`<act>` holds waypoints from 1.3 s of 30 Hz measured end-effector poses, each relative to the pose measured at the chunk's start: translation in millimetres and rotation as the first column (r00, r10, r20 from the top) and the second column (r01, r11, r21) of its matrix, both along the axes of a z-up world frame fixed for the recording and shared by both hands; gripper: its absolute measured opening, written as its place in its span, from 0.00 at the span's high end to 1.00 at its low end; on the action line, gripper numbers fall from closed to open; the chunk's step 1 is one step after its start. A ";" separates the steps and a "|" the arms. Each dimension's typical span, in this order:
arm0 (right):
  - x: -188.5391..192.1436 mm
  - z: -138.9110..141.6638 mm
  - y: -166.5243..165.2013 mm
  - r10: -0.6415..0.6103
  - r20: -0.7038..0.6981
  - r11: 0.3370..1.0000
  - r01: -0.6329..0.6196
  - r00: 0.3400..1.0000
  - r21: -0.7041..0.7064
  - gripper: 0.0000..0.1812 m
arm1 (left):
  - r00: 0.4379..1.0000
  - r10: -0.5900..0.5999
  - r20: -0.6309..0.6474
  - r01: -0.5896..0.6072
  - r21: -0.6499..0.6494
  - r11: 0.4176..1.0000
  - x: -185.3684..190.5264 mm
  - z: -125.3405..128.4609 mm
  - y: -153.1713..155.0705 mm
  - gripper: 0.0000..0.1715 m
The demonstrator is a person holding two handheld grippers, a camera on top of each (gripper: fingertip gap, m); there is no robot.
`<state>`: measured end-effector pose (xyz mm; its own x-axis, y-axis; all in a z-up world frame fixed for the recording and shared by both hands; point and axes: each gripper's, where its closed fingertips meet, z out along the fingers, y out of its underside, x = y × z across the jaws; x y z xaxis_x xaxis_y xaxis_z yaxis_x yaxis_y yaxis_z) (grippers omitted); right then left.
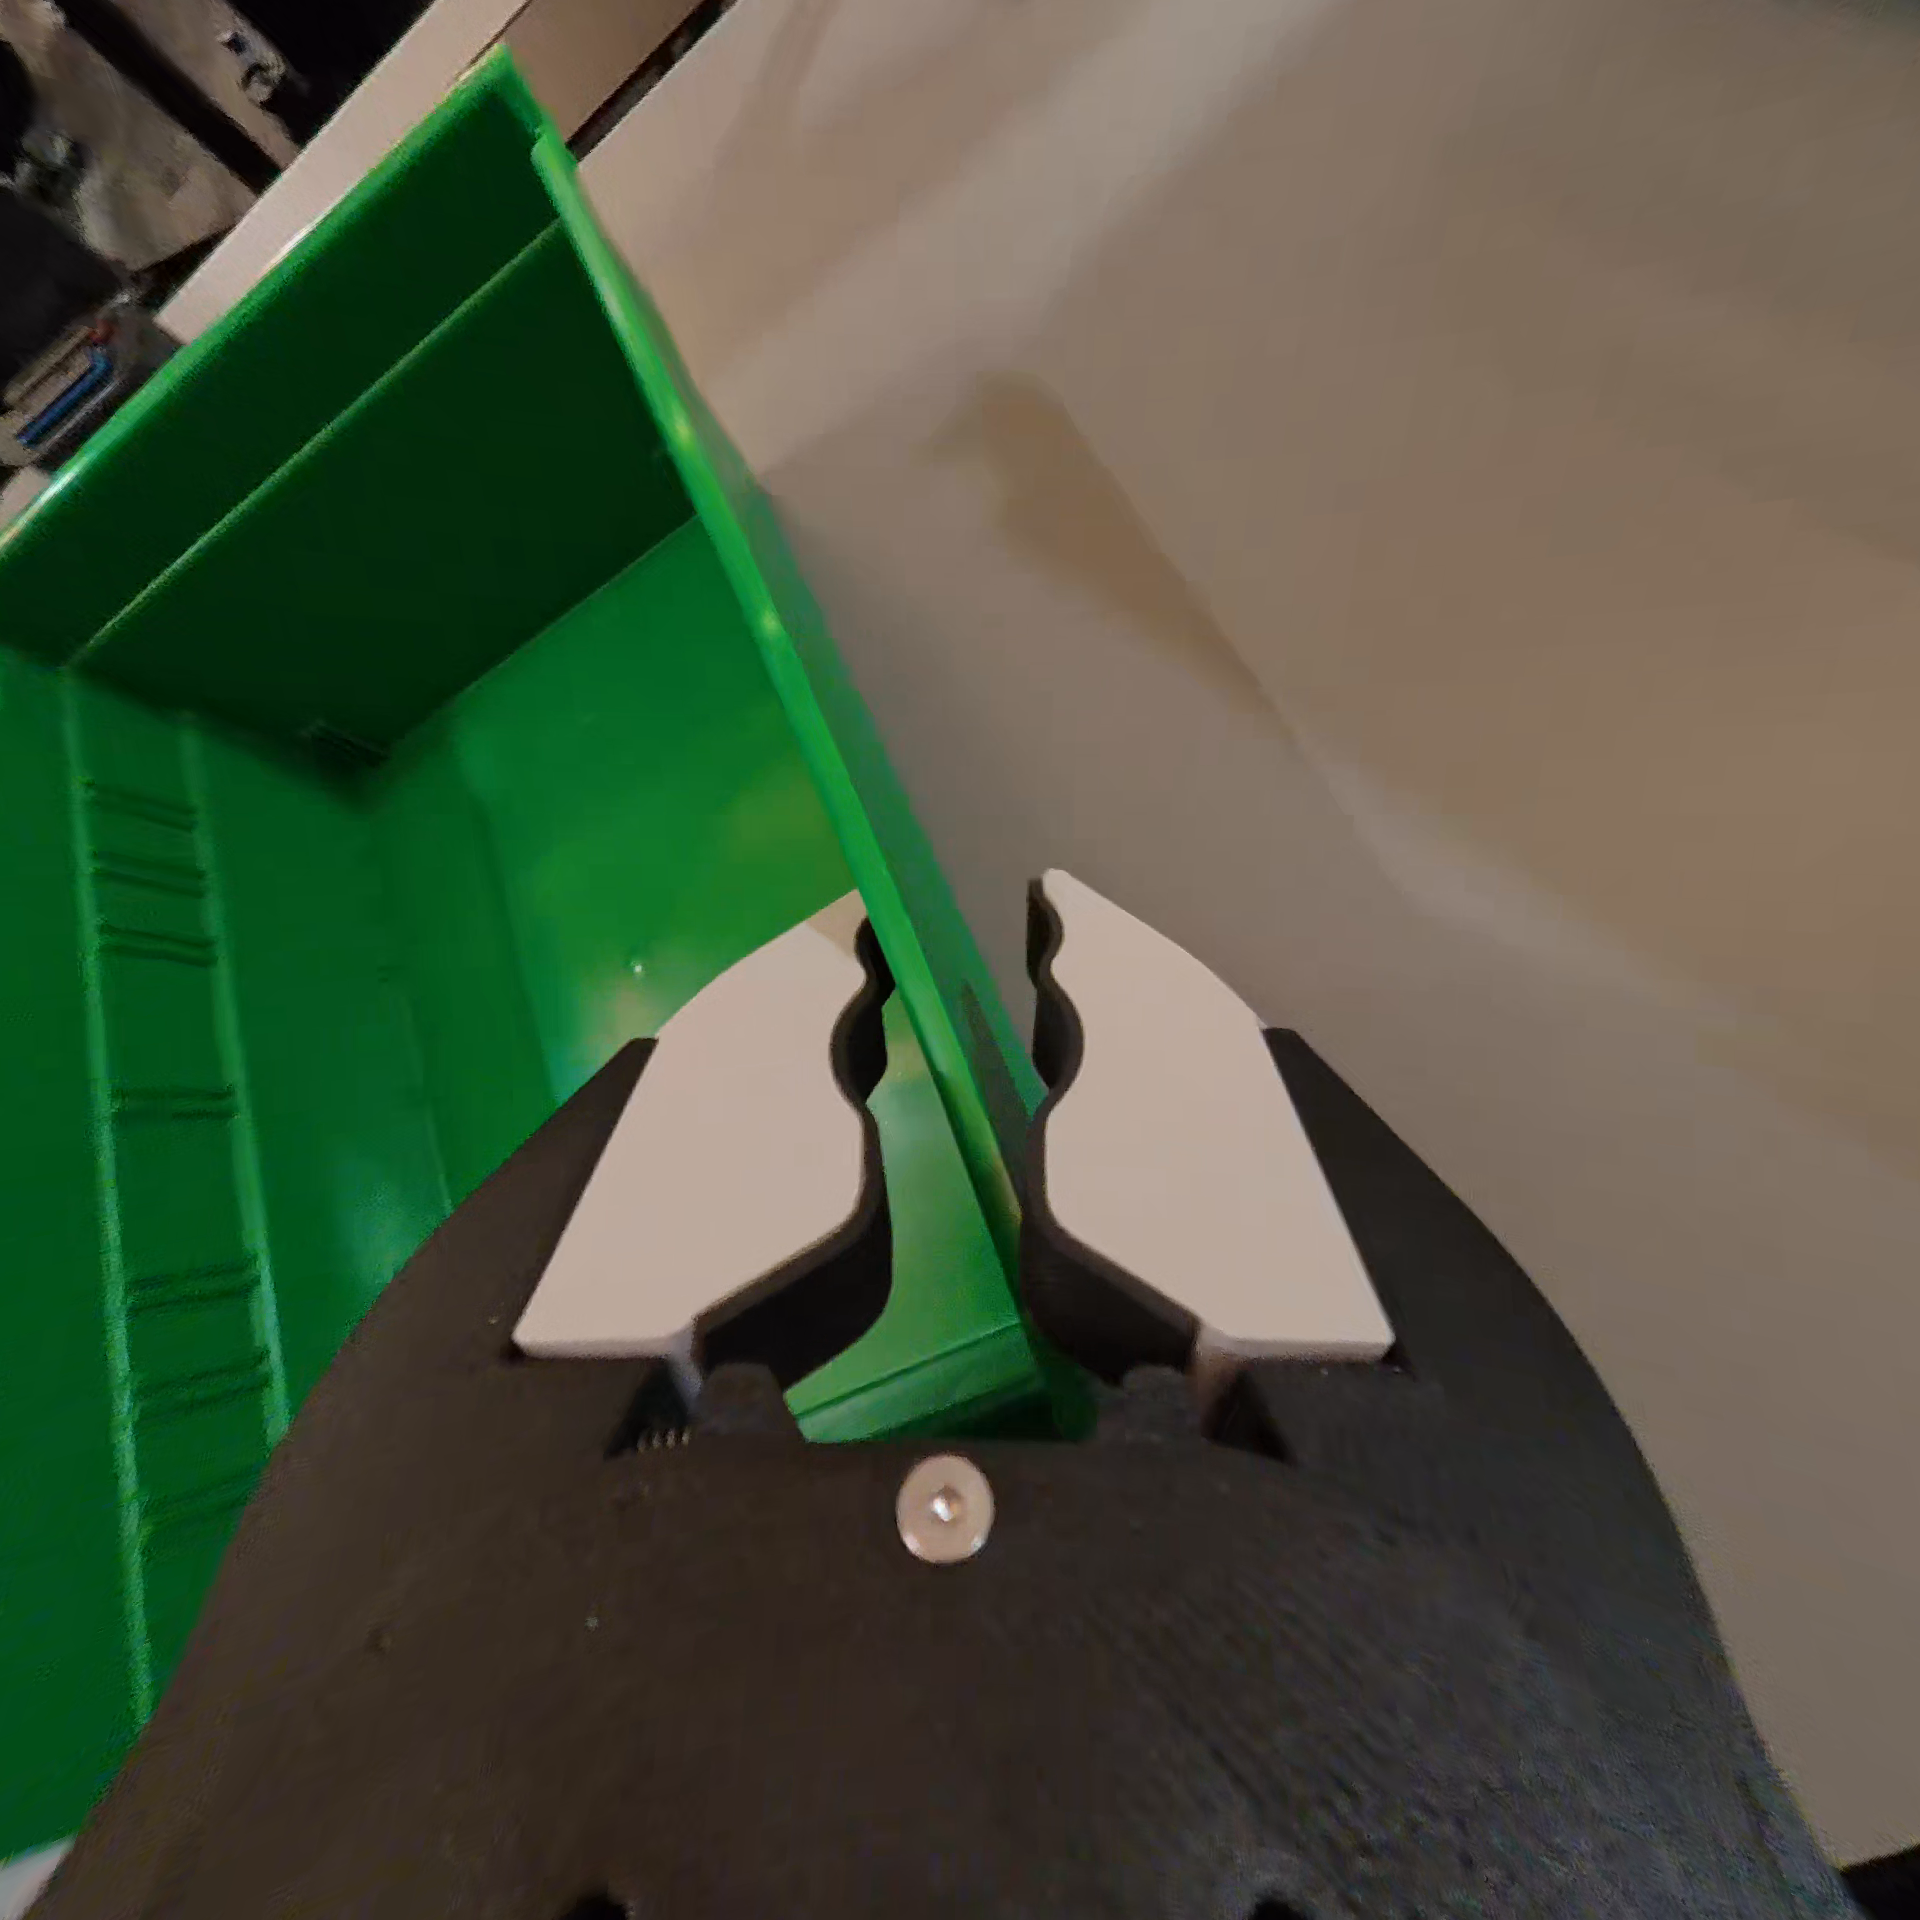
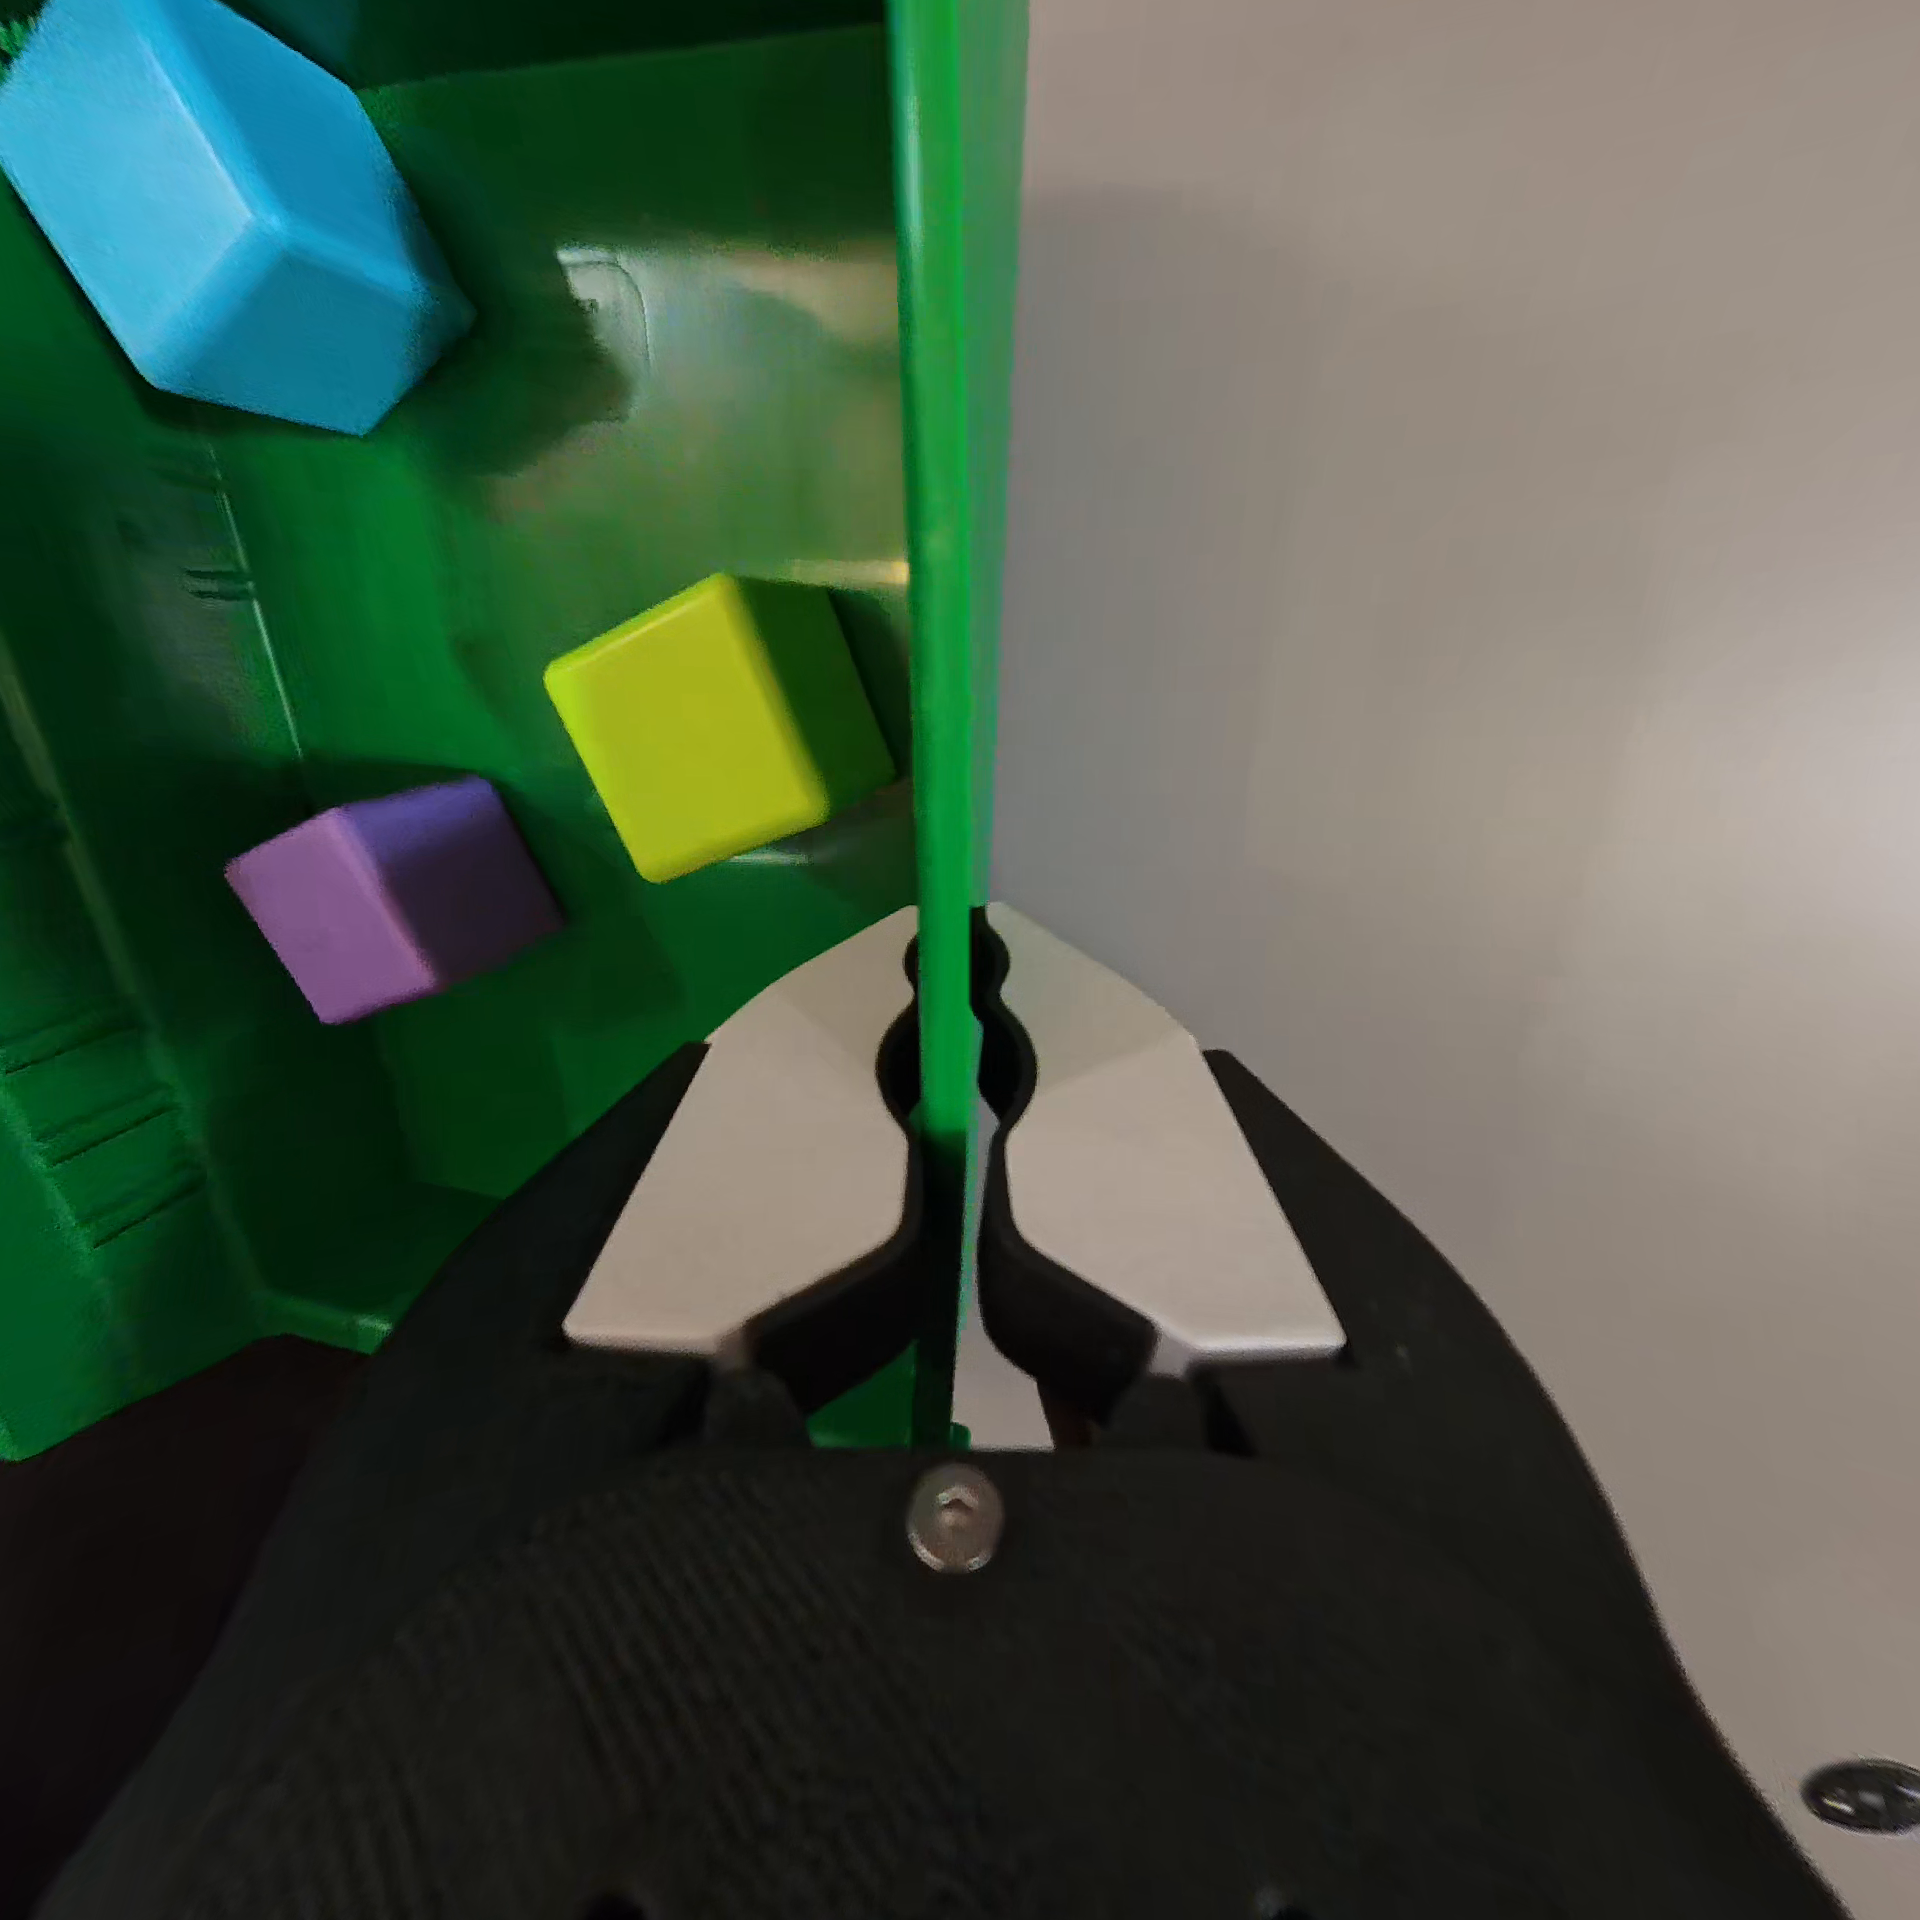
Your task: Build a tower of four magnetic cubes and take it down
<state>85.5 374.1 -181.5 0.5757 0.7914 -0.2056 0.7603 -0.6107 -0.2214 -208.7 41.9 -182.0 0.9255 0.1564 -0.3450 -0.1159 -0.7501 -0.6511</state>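
A green plastic bin (image 1: 364, 520) fills the left of both views. My left gripper (image 1: 951, 914) straddles the bin's thin side wall, which runs slantwise between the fingers and touches both; the gripper looks shut on it. The part of the bin seen in the left wrist view holds nothing. My right gripper (image 2: 948, 914) is shut on a side wall of the bin (image 2: 945, 416), pinched at the fingertips. Inside the bin in the right wrist view lie a light blue block (image 2: 218, 208), a yellow-green cube (image 2: 707, 727) next to the gripped wall, and a purple cube (image 2: 384, 894).
A pale tabletop (image 1: 1351, 520) spreads to the right of the bin and shows in the right wrist view too (image 2: 1455, 727). A dark round fitting (image 2: 1860, 1792) sits in it at the lower right. Dark clutter (image 1: 94, 208) lies beyond the table's far edge. Across from one pair of fingers to the other is roughly 45 cm.
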 end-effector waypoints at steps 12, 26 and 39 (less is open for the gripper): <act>-48.8 -7.7 -33.7 0.027 0.081 0.999 -0.029 0.996 0.017 0.97 | 0.986 0.132 0.100 -0.147 0.162 0.976 -54.3 66.3 -57.9 0.96; -230.0 -23.3 -177.9 0.156 0.082 0.987 -0.152 0.984 -0.045 0.97 | 0.926 0.368 -0.084 -0.314 0.371 0.874 -68.3 180.3 -174.6 0.96; -362.7 2.0 -283.0 0.338 -0.071 0.940 -0.332 0.939 0.077 0.88 | 0.906 0.416 -0.073 -0.358 0.392 0.848 -61.0 178.0 -207.0 0.96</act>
